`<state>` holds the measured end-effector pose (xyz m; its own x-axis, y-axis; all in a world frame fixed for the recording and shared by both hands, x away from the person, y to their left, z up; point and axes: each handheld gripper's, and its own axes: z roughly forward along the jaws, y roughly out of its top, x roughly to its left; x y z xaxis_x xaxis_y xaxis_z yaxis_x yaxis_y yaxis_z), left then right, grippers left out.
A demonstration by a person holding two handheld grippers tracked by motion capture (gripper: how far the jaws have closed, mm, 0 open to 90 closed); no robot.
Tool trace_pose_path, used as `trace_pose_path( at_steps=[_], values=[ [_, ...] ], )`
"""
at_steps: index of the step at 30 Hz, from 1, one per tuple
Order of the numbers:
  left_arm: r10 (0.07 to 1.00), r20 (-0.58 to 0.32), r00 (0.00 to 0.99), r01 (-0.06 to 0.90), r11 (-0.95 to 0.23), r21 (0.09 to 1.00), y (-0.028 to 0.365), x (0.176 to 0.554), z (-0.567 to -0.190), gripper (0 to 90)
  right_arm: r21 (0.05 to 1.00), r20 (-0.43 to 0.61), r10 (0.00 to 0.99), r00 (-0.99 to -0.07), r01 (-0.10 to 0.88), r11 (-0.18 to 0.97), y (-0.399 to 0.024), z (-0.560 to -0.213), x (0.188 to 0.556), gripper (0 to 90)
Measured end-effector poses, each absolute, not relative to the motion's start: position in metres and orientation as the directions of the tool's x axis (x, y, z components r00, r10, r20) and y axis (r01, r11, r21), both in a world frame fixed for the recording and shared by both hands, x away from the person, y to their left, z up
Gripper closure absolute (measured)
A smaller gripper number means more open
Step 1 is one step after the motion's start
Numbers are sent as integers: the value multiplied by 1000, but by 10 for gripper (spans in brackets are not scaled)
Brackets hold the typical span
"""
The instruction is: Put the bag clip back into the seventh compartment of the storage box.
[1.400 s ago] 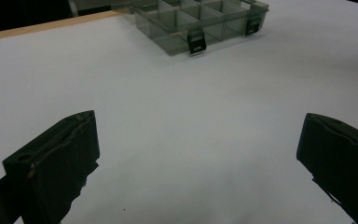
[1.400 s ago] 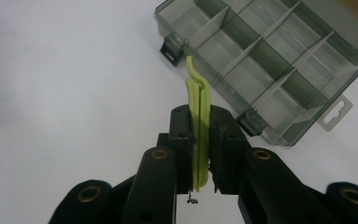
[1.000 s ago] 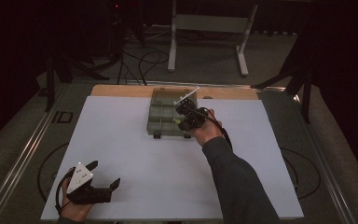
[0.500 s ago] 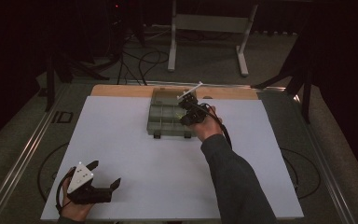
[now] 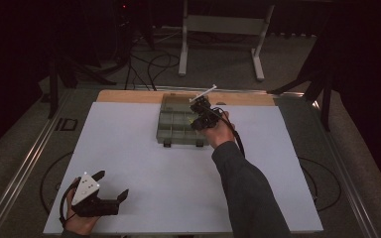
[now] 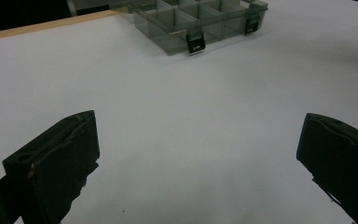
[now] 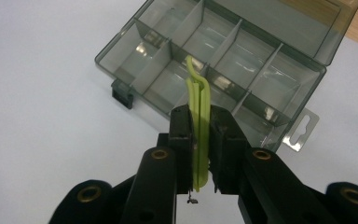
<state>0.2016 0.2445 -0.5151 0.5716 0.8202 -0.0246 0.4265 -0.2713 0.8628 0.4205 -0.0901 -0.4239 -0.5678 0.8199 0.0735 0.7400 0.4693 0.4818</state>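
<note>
Fingers on my right gripper [image 7: 200, 135] are squeezed tight on a thin green strip [image 7: 198, 100], which stands up between them and pokes out over the grey box [image 7: 121, 53]. A second ago this hand was a little nearer to me. Now it has slid farther over the box, toward the back row of little rooms. I think that means the drop is close, because the strip's tip now hangs above the middle wall between the rooms.

My left gripper [image 5: 110, 187] sits low at the near corner of the white bench [image 5: 178, 188]. Its fingers [image 6: 58, 156] are spread wide and hold nothing. It has not moved.

The box has thin walls all around and between its rooms. The tip could bump one of those walls if I go down crooked. The open lid [image 7: 303, 16] stands at the far side, so I have little room to push forward. On the near side there is lots of bare white bench, and to the left and right too. I can back out that way with no trouble.
</note>
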Motion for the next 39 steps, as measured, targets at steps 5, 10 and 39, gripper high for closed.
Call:
trace_pose_path(
  at_steps=[5,10,39],
  values=[
    [820,-24,571,428,-273,862,244,202,-515,0,484,77,828,-555,747,455,-91,-426,425,798],
    [820,-25,571,427,-272,862,244,202,-515,0,489,74,829,-555,745,455,-91,-429,429,799],
    [819,-27,574,427,-271,863,245,202,-515,0,470,84,844,-531,767,436,-85,-451,445,798]
  ],
)
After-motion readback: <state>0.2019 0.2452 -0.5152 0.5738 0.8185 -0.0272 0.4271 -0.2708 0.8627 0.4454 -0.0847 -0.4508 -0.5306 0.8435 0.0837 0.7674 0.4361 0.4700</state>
